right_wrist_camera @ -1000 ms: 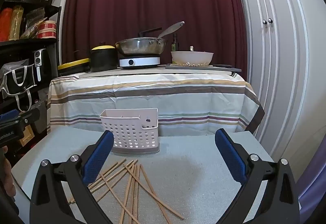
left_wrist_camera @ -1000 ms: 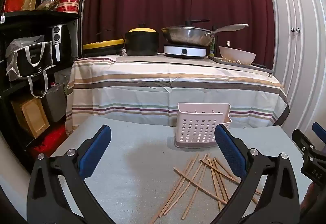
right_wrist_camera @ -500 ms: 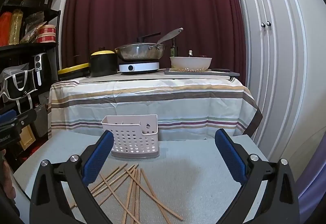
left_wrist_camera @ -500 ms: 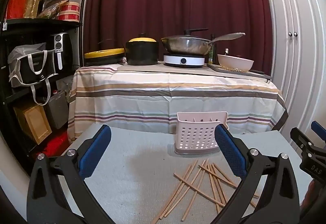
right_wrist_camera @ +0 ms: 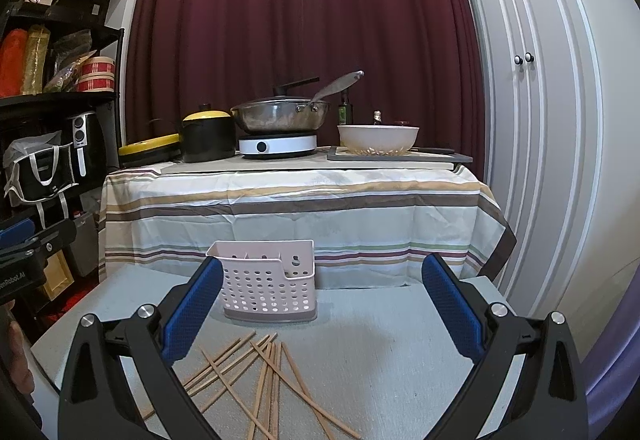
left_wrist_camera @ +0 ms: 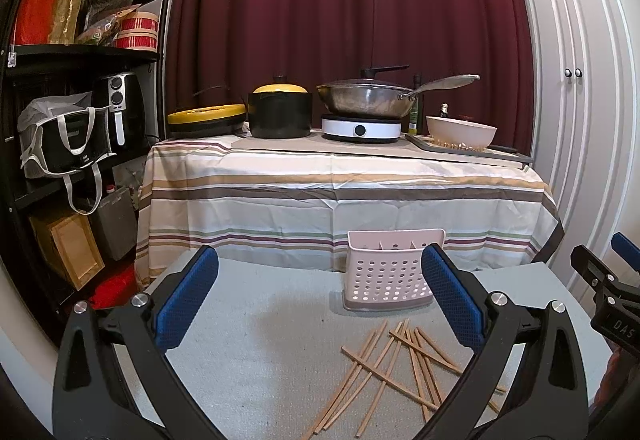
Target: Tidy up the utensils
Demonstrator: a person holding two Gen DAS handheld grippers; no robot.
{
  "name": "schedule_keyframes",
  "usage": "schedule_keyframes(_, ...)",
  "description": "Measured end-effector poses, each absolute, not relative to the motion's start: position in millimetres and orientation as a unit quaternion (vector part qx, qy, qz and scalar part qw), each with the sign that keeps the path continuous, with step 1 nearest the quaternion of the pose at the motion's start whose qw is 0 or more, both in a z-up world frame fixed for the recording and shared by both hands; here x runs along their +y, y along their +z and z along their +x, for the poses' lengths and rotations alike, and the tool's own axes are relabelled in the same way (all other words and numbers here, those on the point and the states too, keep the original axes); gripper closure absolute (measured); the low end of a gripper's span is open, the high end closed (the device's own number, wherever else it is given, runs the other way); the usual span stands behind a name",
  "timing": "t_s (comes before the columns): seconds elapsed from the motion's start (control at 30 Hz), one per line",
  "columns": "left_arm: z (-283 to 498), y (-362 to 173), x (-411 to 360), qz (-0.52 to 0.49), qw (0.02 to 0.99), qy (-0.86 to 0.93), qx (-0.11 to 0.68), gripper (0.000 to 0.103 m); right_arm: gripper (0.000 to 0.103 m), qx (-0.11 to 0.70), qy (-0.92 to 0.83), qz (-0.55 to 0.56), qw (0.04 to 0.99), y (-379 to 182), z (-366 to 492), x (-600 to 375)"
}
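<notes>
Several wooden chopsticks [left_wrist_camera: 394, 364] [right_wrist_camera: 264, 372] lie scattered and crossed on the grey table top [left_wrist_camera: 260, 328] [right_wrist_camera: 380, 340]. Behind them stands a pale pink perforated utensil holder [left_wrist_camera: 386, 274] [right_wrist_camera: 268, 286], upright, with nothing showing above its rim. My left gripper [left_wrist_camera: 318, 296] hovers open above the table, left of the chopsticks, nothing between its blue pads. My right gripper [right_wrist_camera: 320, 302] is open too, above the chopsticks' right side. Each gripper appears at the edge of the other's view.
Beyond the grey table stands a striped-cloth table [left_wrist_camera: 344, 183] with a black pot [left_wrist_camera: 280, 111], a wok on a white cooker [left_wrist_camera: 362, 127] and a bowl [left_wrist_camera: 460, 129]. A black shelf unit [left_wrist_camera: 76, 111] is at left, white cupboard doors [right_wrist_camera: 532, 119] at right.
Both cameras have tilted or drawn back a little, so the holder and chopsticks sit lower in each view. Both grippers stay open and the chopsticks have not moved.
</notes>
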State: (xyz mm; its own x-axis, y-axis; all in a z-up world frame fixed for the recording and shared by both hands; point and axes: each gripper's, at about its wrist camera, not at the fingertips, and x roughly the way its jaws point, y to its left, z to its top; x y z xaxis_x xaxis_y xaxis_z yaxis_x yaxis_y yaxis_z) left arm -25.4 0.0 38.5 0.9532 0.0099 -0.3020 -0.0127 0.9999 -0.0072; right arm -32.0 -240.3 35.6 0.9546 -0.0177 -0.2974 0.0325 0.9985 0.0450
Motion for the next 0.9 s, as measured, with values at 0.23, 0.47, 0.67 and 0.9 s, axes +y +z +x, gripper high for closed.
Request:
schedule_keyframes(0.23, -26.3, 38.8, 1.5, -0.004, 0.988, 0.004, 0.152, 0.004, 0.006, 0.147, -0.013, 0.026, 0.989, 33.7, -35.0, -239.9)
schedule_keyframes(0.47, -28.1, 41.0, 1.3, -0.006, 0.989, 0.005, 0.151, 0.004, 0.006, 0.147, -0.012, 0.026, 0.989, 33.5, -35.0, -240.1)
schedule_keyframes(0.67, -28.4, 40.7, 1.1, -0.006, 0.989, 0.005, 0.151, 0.004, 0.006, 0.146, -0.010, 0.025, 0.989, 33.7, -37.6, -237.8)
schedule_keyframes(0.9, -29.9, 41.5, 1.1, -0.007, 0.988, 0.006, 0.152, 0.004, 0.006, 0.145, -0.009, 0.025, 0.989, 33.6, -38.2, -236.9)
